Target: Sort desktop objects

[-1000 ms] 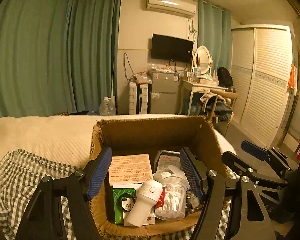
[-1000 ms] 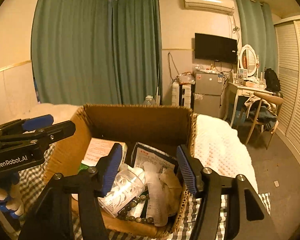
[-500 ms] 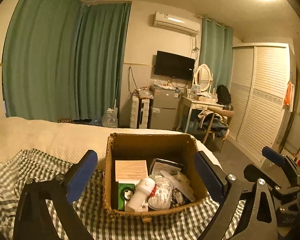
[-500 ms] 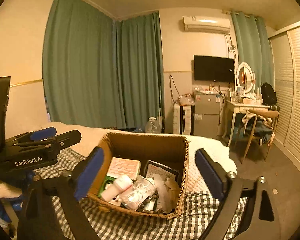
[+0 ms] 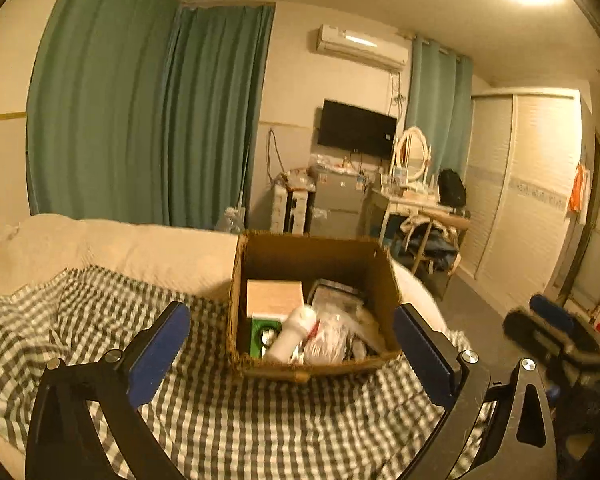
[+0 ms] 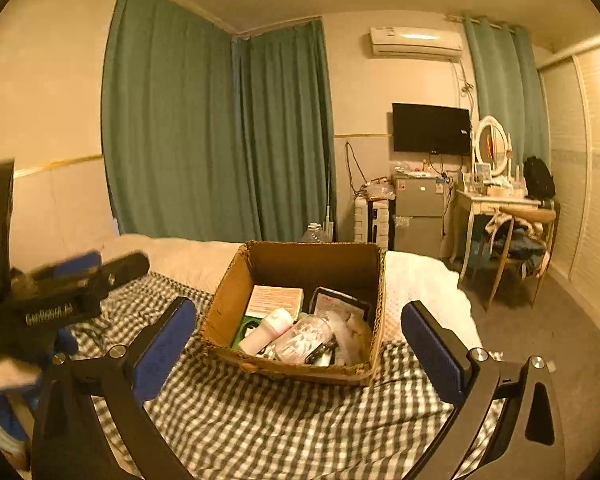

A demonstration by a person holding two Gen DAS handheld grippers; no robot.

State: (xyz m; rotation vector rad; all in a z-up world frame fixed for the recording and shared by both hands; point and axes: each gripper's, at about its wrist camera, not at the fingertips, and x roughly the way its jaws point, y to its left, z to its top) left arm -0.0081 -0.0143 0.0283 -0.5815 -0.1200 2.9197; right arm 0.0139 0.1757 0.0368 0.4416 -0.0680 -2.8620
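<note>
**A:** Bedroom under dim yellow light, and the "desktop" here is really a bed (image 6: 420,280) with a checked blanket (image 6: 260,420) over it. Where does the sort stand?

**B:** Looks basically finished to me. Nearest thing in each wrist view is that camera's own gripper. The left gripper (image 5: 292,344) has its jaws spread as wide as they go, nothing between the pads. Same for the right gripper (image 6: 300,344), wide apart and empty. In the right view the left one shows blurred out at 9 o'clock.

**A:** And the stuff itself?

**B:** All in the cardboard box (image 6: 228,296), sitting on the blanket just past the fingertips, about 12 o'clock from both grippers. Inside I can make out a white bottle (image 6: 266,330) lying on its side near the front, a clear tub (image 6: 304,338) beside it at its 3 o'clock, a green packet (image 5: 260,332) in the front-left corner, a flat pale box (image 6: 276,300) behind them and a dark-edged pouch (image 6: 340,304) toward the back right. The rest is a jumble I can't name.

**A:** Anything loose?

**B:** None on the blanket that I can see, so I'd guess there's nothing left to pick up. Beyond that it's just green curtains (image 6: 220,132), a TV (image 6: 431,128) and a dressing table (image 6: 496,200) at the far wall.
</note>
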